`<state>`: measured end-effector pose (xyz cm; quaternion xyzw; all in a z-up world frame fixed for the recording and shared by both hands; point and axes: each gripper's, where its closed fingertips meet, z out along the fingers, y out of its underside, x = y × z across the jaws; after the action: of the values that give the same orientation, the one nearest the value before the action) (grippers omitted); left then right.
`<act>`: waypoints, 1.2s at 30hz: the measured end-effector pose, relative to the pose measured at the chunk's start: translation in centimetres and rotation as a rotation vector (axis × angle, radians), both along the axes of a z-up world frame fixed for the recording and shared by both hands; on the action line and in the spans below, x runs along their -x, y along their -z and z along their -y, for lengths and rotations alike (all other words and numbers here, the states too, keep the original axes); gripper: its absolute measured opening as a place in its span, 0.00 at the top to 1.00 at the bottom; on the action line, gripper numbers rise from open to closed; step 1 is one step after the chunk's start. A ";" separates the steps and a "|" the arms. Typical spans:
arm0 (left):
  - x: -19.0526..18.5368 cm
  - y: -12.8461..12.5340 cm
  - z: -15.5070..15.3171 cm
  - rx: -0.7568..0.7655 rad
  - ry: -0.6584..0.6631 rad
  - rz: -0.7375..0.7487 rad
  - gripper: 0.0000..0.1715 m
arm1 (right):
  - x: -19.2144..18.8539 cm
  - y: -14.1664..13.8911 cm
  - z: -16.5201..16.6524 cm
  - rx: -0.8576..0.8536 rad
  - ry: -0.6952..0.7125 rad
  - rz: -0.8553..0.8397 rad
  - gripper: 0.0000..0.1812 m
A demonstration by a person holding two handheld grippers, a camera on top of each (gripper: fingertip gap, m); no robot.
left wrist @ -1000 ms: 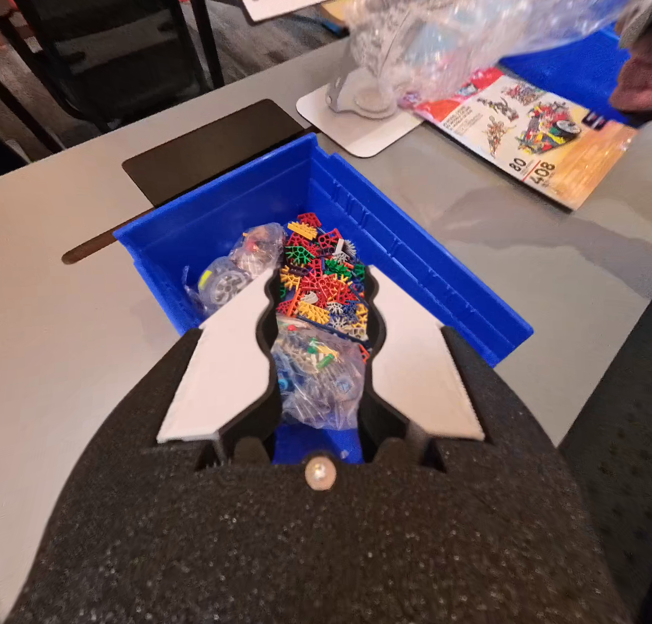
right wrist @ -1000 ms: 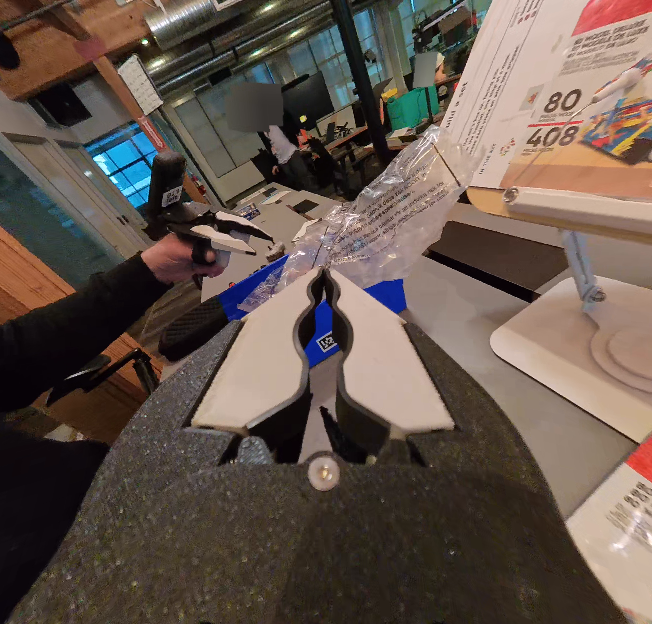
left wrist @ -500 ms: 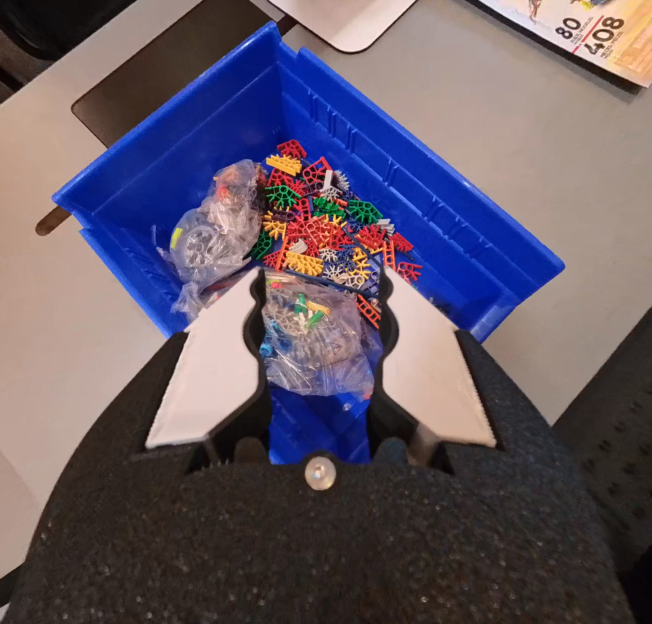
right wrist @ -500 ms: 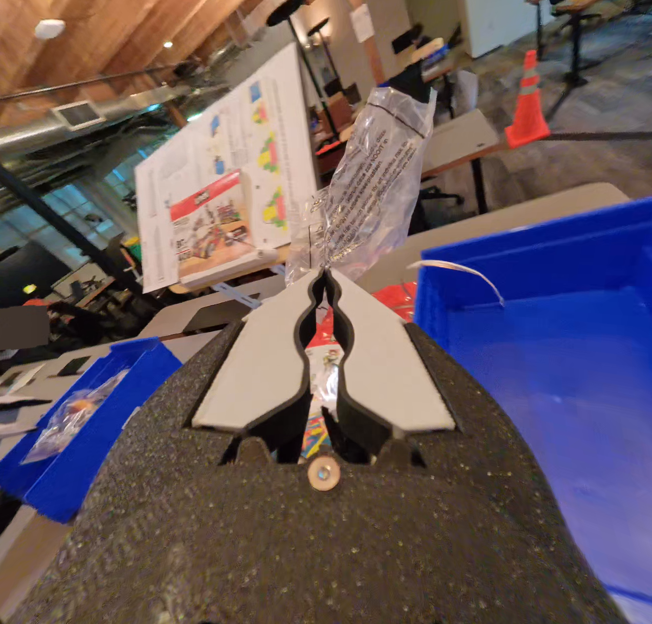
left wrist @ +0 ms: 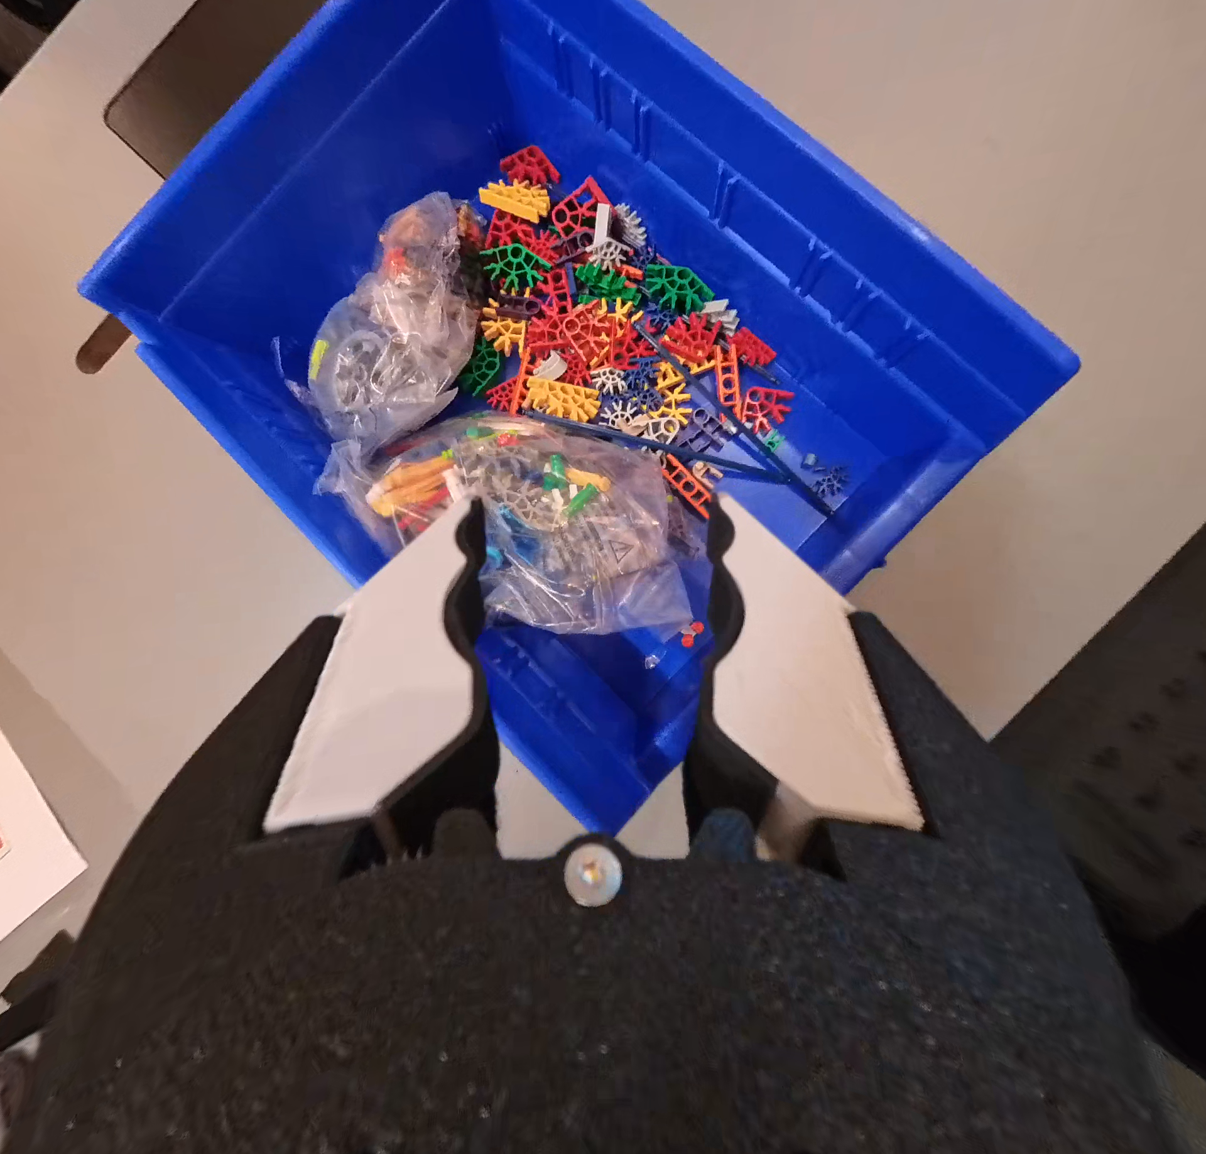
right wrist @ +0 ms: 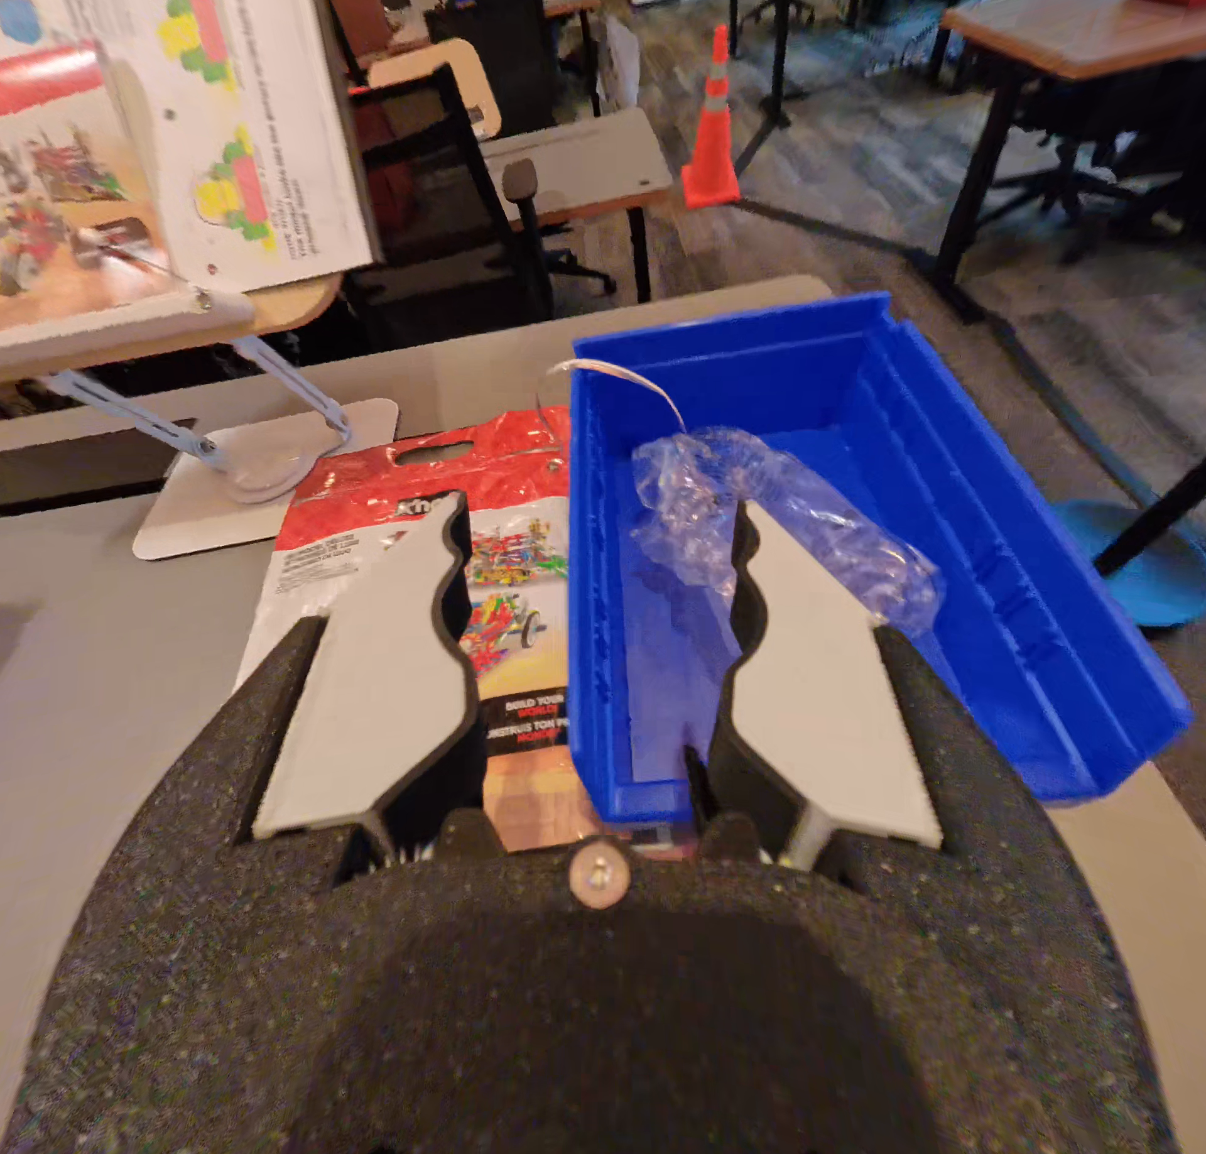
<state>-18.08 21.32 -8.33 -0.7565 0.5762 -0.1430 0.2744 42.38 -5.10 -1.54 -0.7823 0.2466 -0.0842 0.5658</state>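
In the left wrist view a blue bin (left wrist: pixel 307 163) on a grey table holds a loose pile of coloured construction pieces (left wrist: pixel 607 333), a clear bag with grey wheels (left wrist: pixel 391 346) and a clear bag of small parts (left wrist: pixel 568 535). My left gripper (left wrist: pixel 594 502) is open and empty, its fingers straddling the bag of small parts from above. In the right wrist view a second blue bin (right wrist: pixel 979 535) holds an empty crumpled clear bag (right wrist: pixel 783 516). My right gripper (right wrist: pixel 597 502) is open and empty above that bin's left wall.
A red and white toy package (right wrist: pixel 404 535) lies flat left of the second bin. A white stand (right wrist: pixel 261 463) holds up an instruction sheet (right wrist: pixel 196 111). A dark panel (left wrist: pixel 163 78) is set in the table. An orange cone (right wrist: pixel 711 137), desks and chairs stand beyond.
My right gripper has opened and let go of the empty clear bag, which now lies in the second blue bin. My left gripper has moved closer over the first bin and opened wider.
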 end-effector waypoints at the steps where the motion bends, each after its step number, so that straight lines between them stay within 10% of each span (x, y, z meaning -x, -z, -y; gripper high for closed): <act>1: 0.2 0.2 0.1 -0.004 0.001 -0.012 0.62 | 1.4 -0.6 -1.0 -0.007 -0.053 0.018 0.59; 8: 2.1 4.0 0.5 -0.053 0.038 -0.239 0.69 | 12.3 -1.9 -7.8 -0.036 -0.348 0.097 0.62; 12: 2.6 5.9 0.6 -0.103 0.049 -0.318 0.97 | 18.4 -2.2 -11.0 -0.064 -0.497 0.113 0.64; 15: 2.7 6.0 0.4 -0.119 0.021 -0.294 1.00 | 22.4 -2.0 -12.9 -0.057 -0.598 0.138 0.64; 36: 1.0 -3.3 -0.2 -0.219 -0.027 0.056 1.00 | 45.2 1.5 -16.4 0.009 -1.166 0.137 0.66</act>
<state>-19.04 21.55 -5.07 -0.7254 0.5702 -0.0964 0.3733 -2.85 11.28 -3.08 -0.7839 -0.2622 0.1896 0.5299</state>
